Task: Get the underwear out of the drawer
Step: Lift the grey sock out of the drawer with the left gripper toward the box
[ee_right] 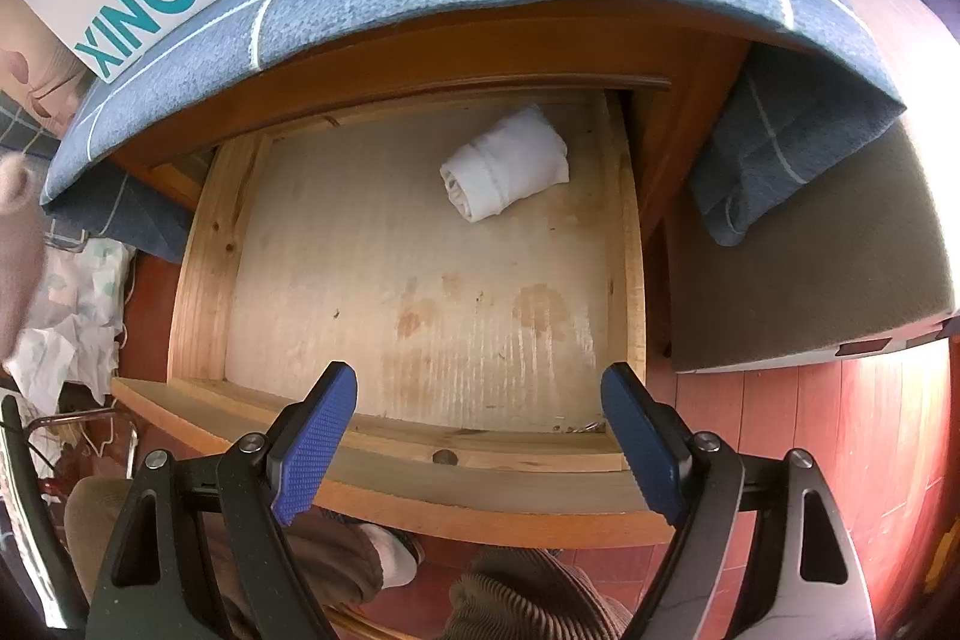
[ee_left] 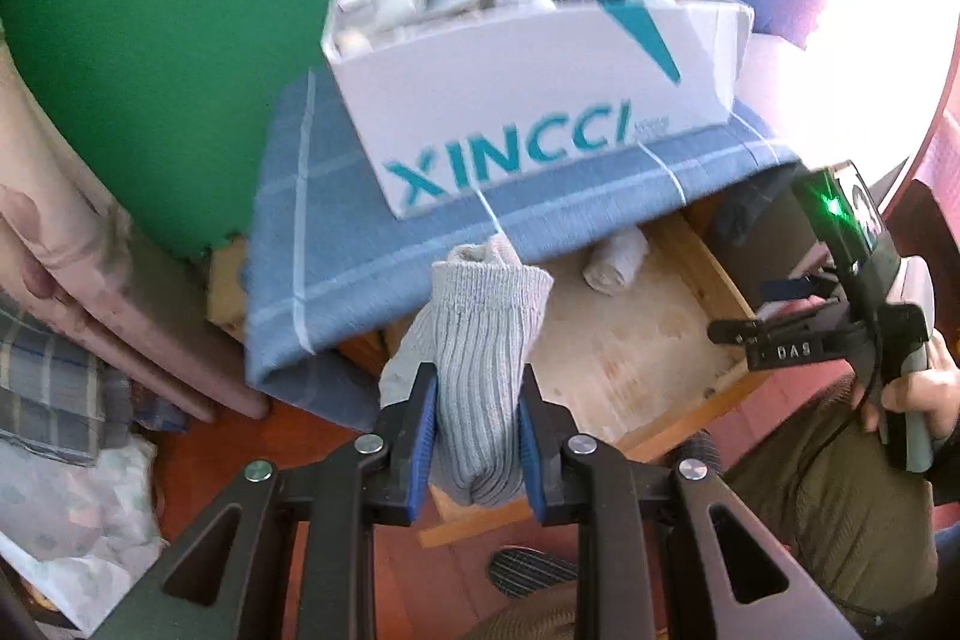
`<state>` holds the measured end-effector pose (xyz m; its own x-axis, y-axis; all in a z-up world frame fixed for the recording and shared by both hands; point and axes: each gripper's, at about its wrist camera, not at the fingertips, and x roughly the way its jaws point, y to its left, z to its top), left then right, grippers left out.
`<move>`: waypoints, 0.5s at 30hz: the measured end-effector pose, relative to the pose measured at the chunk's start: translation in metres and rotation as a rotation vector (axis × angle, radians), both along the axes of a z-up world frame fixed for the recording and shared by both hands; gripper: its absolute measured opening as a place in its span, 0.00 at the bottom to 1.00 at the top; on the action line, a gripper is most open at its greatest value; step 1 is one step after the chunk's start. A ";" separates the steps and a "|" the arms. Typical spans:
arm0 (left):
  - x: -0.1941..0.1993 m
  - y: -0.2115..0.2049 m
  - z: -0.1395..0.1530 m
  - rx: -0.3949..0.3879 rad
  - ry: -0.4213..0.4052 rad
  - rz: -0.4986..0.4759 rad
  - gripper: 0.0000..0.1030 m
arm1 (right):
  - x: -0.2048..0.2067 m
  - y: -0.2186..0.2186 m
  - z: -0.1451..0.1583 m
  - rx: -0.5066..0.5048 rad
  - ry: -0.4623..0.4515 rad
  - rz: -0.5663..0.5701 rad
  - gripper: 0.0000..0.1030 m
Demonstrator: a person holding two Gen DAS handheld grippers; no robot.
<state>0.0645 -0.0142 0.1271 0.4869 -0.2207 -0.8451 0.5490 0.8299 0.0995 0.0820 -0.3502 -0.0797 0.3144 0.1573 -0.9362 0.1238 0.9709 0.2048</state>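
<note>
The left gripper (ee_left: 477, 451) is pointed steeply downward above the open drawer (ee_left: 714, 274), and its two blue pads (ee_left: 420, 436) are pressed against the sides of a grey ribbed roll of underwear (ee_left: 480, 358), which is held clear of the drawer floor with its folded end upward. The jaws are narrowed to the width of that roll.

The right gripper (ee_right: 477, 439) is likewise aimed down into the drawer (ee_right: 204, 244), near its front edge. Its jaws are spread wide, and nothing is held between the two blue pads (ee_right: 312, 436). In the left wrist view this tool is seen at the right edge, grasped by a hand (ee_left: 918, 388).

One white roll of underwear (ee_right: 507, 163) is left lying on the drawer's pale wooden floor, toward the back right corner and apart from the walls. Two rolls are thus counted in all: one gripped, one inside.

One white shoebox (ee_left: 540, 100) printed XINCCI is seen on the blue checked cloth (ee_left: 312, 232) covering the cabinet top, with bundled fabric items inside it that are too blurred to be counted. Two knees in olive corduroy (ee_right: 528, 592) are seen below the drawer front.
</note>
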 end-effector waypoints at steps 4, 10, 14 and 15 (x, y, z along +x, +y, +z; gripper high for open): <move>0.004 0.002 0.026 -0.006 -0.037 0.017 0.24 | -0.001 -0.001 0.001 0.006 -0.005 -0.003 0.79; 0.020 0.008 0.080 -0.067 -0.098 0.045 0.24 | -0.002 -0.003 0.002 0.012 -0.011 -0.002 0.79; 0.036 0.007 0.117 -0.106 -0.147 0.058 0.24 | -0.002 -0.003 0.003 0.020 -0.015 -0.003 0.79; 0.040 0.007 0.124 -0.113 -0.157 0.062 0.24 | -0.002 -0.003 0.003 0.020 -0.016 -0.003 0.79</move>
